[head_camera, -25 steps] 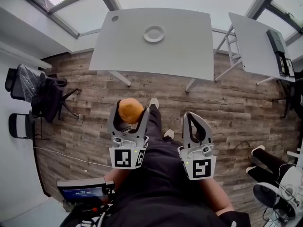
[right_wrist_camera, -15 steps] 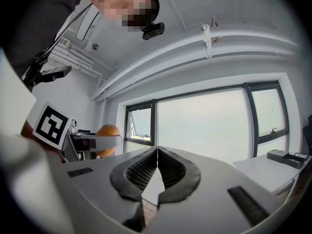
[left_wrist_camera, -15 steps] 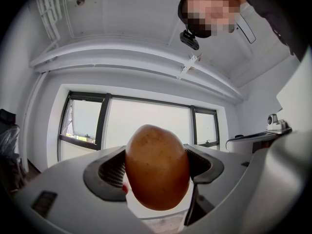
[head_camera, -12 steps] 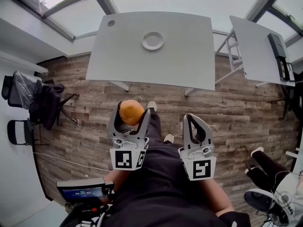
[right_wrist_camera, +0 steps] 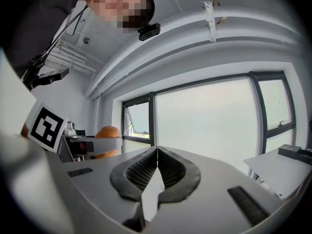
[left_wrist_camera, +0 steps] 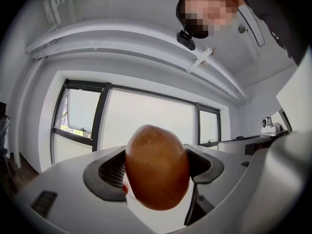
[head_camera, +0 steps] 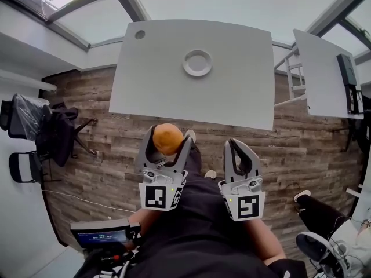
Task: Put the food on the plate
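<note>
The food (left_wrist_camera: 157, 167) hides most of the left gripper's (head_camera: 168, 135) pads (left_wrist_camera: 113, 173). In the head view, the screen's (head_camera: 99, 236) print is too small to read, and the bottom edge cuts off the torso (head_camera: 197, 236).

Tally: two grippers, one potato (head_camera: 168, 136), one plate (head_camera: 197, 62), two benches.

The grippers are the left gripper (head_camera: 167, 140) and the right gripper (head_camera: 239, 146), each with two jaws and one marker cube (head_camera: 157, 196). The single potato sits between the left jaws, and there is no second piece of food in sight. The one white plate lies on the larger bench (head_camera: 232, 100), which also has one round hole (head_camera: 139, 34). The smaller bench (head_camera: 322, 68) carries one dark device (head_camera: 349, 83). Two chairs (head_camera: 35, 117) stand at the left wall. One screen unit (head_camera: 104, 235) shows low at the left.
</note>
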